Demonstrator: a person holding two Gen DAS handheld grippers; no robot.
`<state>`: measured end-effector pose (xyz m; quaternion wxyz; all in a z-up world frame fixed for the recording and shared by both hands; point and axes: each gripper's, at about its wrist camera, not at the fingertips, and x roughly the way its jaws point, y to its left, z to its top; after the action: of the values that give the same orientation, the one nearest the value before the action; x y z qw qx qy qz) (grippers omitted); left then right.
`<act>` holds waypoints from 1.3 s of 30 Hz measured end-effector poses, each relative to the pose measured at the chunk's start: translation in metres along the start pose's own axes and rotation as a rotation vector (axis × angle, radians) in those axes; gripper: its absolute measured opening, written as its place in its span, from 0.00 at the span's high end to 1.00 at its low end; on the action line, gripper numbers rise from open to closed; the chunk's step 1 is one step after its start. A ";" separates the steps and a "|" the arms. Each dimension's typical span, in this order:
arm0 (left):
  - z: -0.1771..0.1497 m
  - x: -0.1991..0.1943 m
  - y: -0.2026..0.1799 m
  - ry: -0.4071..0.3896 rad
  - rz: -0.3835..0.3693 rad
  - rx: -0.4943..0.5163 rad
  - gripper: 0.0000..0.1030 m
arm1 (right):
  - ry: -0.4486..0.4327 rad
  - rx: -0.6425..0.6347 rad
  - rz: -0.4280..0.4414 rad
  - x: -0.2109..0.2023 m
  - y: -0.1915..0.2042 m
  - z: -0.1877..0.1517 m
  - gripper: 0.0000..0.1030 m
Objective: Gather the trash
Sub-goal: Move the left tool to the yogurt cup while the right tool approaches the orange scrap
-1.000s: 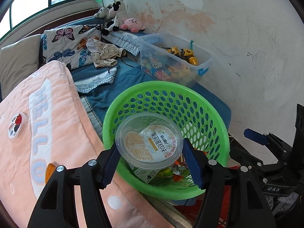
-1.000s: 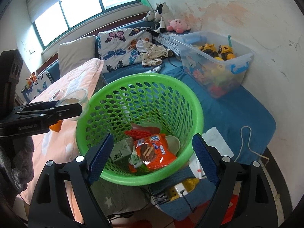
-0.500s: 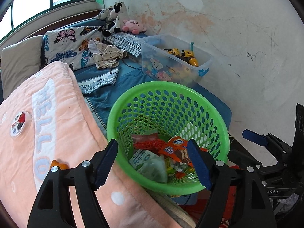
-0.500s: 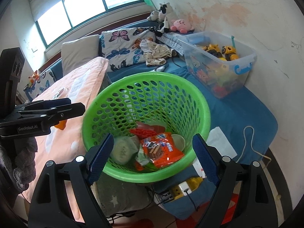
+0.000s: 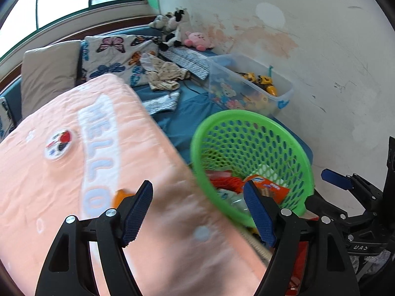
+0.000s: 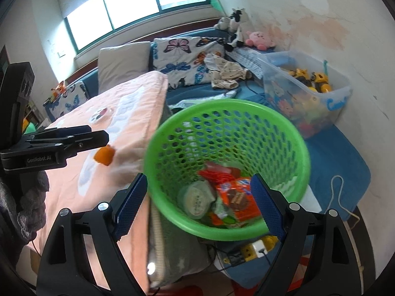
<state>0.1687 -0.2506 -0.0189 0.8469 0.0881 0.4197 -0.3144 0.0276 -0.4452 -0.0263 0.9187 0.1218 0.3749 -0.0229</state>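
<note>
The basket (image 6: 222, 125) is glossy green plastic, its wall pierced all over with round holes. In it lie a shiny orange foil wrapper (image 6: 238, 197) and a cup with a matt paper lid (image 6: 196, 201). The blanket (image 5: 74, 162) is soft peach cloth with a fuzzy nap and raised white lettering. The bin (image 6: 308, 98) is clear, smooth plastic. The wall (image 5: 308, 49) is matt plaster, stained and scuffed. Each tool, left (image 5: 197, 212) and right (image 6: 197, 204), has matt black plastic arms, bright metal rivets and ribbed blue rubbery pads (image 6: 128, 204). The sheet (image 6: 338, 157) is blue woven cloth.
</note>
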 end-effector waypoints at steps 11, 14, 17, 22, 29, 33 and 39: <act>-0.013 -0.029 0.072 -0.023 0.097 -0.093 0.29 | 0.032 -0.085 0.075 0.027 0.056 0.008 0.17; -0.016 -0.033 0.091 -0.022 0.123 -0.120 0.29 | 0.047 -0.108 0.099 0.038 0.073 0.010 0.17; -0.019 -0.035 0.104 -0.021 0.139 -0.140 0.28 | 0.063 -0.134 0.128 0.048 0.091 0.010 0.17; -0.024 -0.041 0.132 -0.022 0.165 -0.180 0.29 | 0.086 -0.199 0.167 0.068 0.128 0.017 0.17; -0.027 -0.044 0.165 -0.022 0.188 -0.238 0.29 | 0.110 -0.243 0.197 0.098 0.165 0.024 0.24; -0.027 -0.043 0.179 -0.021 0.192 -0.263 0.29 | 0.140 -0.236 0.188 0.121 0.180 0.024 0.30; -0.025 -0.034 0.197 -0.017 0.194 -0.283 0.29 | 0.171 -0.221 0.130 0.152 0.187 0.020 0.36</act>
<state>0.2566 -0.0694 -0.0309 0.8806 0.0054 0.4423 -0.1698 0.1750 -0.2608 -0.0794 0.8909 0.0452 0.4432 0.0885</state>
